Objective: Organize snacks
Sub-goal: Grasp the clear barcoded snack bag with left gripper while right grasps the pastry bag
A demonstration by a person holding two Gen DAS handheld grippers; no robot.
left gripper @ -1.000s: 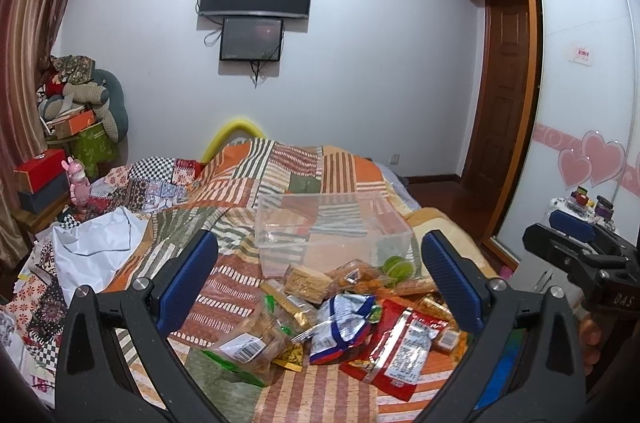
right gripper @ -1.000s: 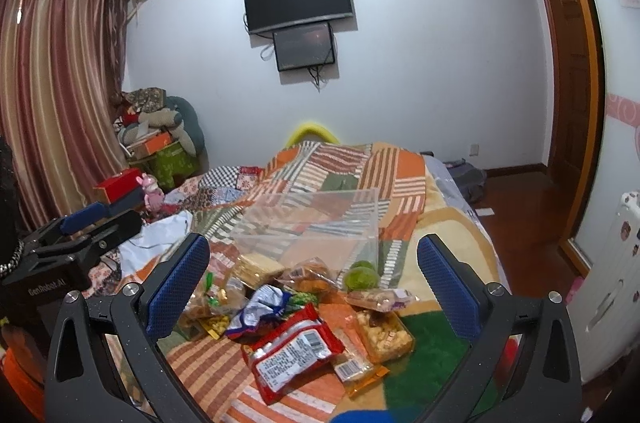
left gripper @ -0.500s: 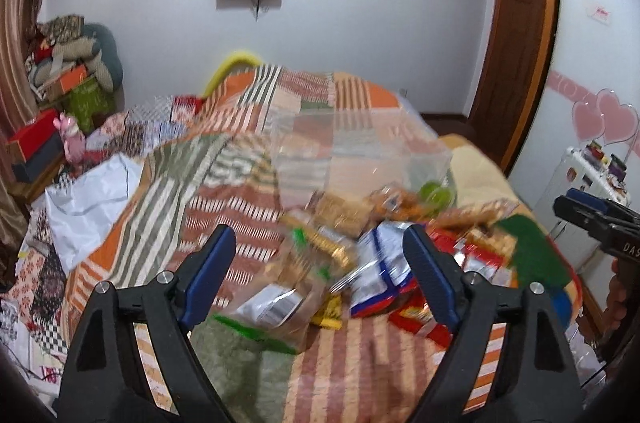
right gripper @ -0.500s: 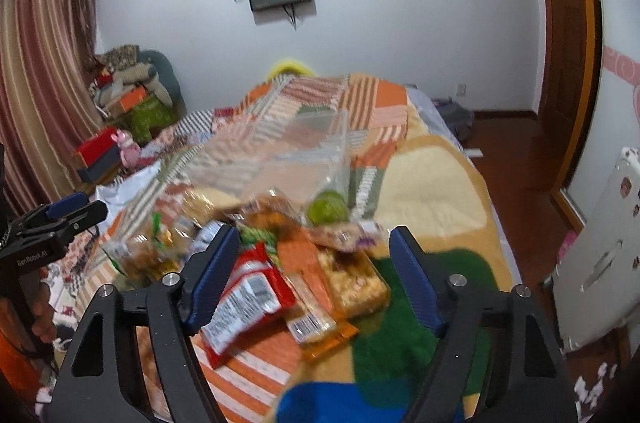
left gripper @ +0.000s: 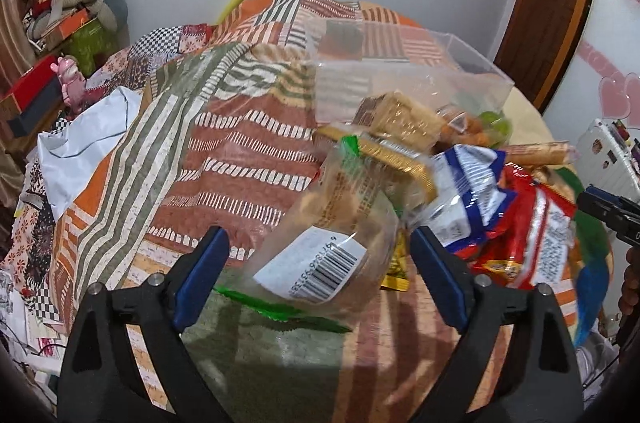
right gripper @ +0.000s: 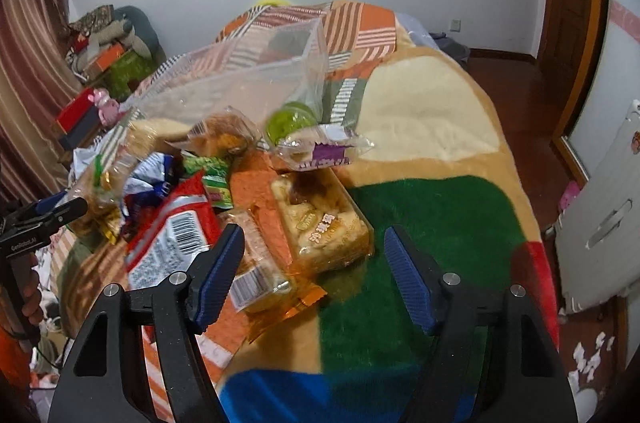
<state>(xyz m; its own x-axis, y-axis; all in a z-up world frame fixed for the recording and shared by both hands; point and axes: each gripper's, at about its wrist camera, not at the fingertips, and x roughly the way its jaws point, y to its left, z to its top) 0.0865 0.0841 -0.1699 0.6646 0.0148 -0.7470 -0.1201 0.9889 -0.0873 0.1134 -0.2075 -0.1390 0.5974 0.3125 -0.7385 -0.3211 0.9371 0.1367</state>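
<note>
Several snack packs lie heaped on a patchwork bed. My left gripper point(left gripper: 318, 245) is open around a clear bag with a barcode label point(left gripper: 340, 247), not touching it. Behind it lie a blue-white pack point(left gripper: 468, 191) and a red pack point(left gripper: 536, 235). My right gripper point(right gripper: 314, 243) is open above an orange tray pack of pastries point(right gripper: 320, 219) and a barcoded clear pack point(right gripper: 256, 263). The red pack point(right gripper: 172, 235) lies to its left. A clear plastic bin point(left gripper: 404, 79) stands behind the heap, also in the right wrist view point(right gripper: 248, 87). A green round snack point(right gripper: 290, 121) lies by it.
The bed's right edge drops to a wooden floor point(right gripper: 532, 151) with a white cabinet point(right gripper: 600, 215) beside it. A white cloth point(left gripper: 84, 139) and stacked boxes point(left gripper: 28, 95) lie at the left. The other gripper shows at each view's edge point(right gripper: 36, 223).
Both grippers have tilted down and moved closer to the snack heap. The clear barcoded bag now sits between my left fingers; the orange tray pack lies between my right fingers.
</note>
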